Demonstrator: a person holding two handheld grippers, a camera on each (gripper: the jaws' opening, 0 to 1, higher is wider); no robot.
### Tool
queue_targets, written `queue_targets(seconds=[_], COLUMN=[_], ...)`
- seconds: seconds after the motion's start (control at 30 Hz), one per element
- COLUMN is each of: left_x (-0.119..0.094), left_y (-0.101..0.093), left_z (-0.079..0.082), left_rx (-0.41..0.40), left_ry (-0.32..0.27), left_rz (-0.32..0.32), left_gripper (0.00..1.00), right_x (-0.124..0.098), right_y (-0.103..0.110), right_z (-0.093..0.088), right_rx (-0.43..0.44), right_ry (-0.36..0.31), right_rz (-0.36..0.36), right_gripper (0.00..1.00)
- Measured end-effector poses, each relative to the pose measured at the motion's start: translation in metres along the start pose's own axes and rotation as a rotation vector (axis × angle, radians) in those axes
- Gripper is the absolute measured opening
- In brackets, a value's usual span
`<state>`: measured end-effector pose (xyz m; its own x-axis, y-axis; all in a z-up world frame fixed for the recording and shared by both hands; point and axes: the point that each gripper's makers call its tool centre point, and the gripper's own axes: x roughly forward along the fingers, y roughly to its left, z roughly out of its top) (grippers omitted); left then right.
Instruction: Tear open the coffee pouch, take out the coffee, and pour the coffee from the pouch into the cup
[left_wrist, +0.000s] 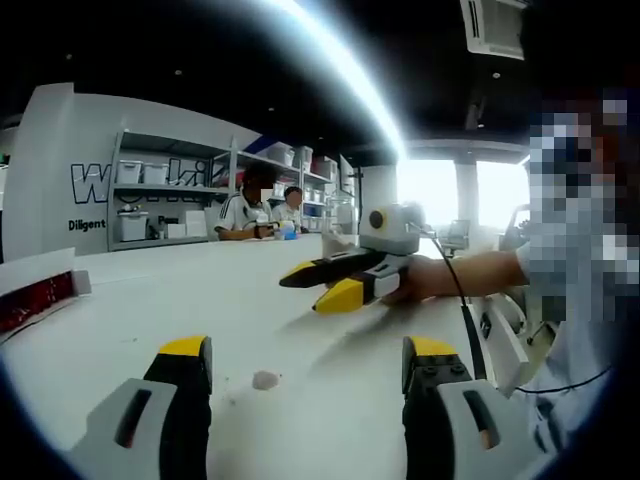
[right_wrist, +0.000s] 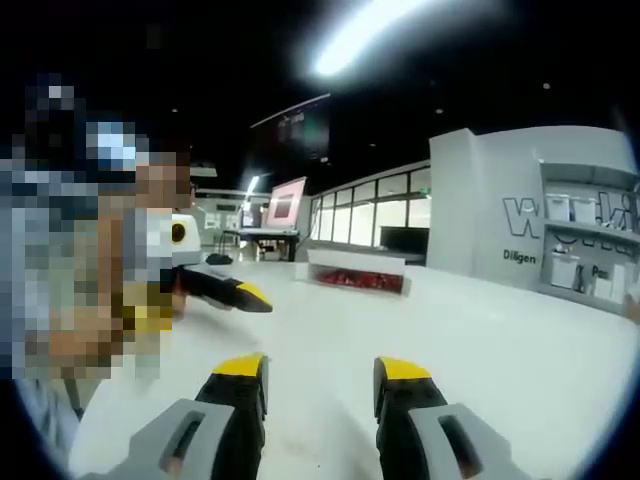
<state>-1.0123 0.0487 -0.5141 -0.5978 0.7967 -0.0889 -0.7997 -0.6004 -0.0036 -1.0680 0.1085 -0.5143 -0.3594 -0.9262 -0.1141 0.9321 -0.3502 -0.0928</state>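
Far left in the left gripper view: long white tray (left_wrist: 60, 285) at the edge of the smooth white table (left_wrist: 200, 290), holding a row of glossy red packets (left_wrist: 30, 303). Possibly the coffee pouches, though too blurred to tell. Right of the tray, low in the view: left gripper (left_wrist: 308, 352) with yellow-tipped black jaws, set wide apart, nothing between them, hovering just above the tabletop. Between those jaws, on the table, a small pale scrap (left_wrist: 265, 380). Further right of the tray: right gripper (left_wrist: 303, 292), held in a hand (left_wrist: 420, 280), yellow-tipped jaws parted a little and empty, pointing back toward the tray. Beyond the tray, two seated people (left_wrist: 262, 212) at the table's far side.

In the right gripper view: tray well ahead of the parted, empty jaws, its long axis lying across the line of reach.

Judged from both views: left gripper nearer the tray, tray off to its left, so a turn leftward needed before any grasp.
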Motion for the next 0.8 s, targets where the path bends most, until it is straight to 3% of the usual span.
queue_targets(seconds=[0.8], left_x=[-0.0001], left_y=[0.0022], left_z=[-0.0006], left_rx=[-0.003], left_ry=[0.004], left_rz=[0.009], left_gripper=[0.79], right_x=[0.0072], right_y=[-0.0017], right_z=[0.0008], right_rx=[0.009], right_ry=[0.004], right_rz=[0.002], right_gripper=[0.43])
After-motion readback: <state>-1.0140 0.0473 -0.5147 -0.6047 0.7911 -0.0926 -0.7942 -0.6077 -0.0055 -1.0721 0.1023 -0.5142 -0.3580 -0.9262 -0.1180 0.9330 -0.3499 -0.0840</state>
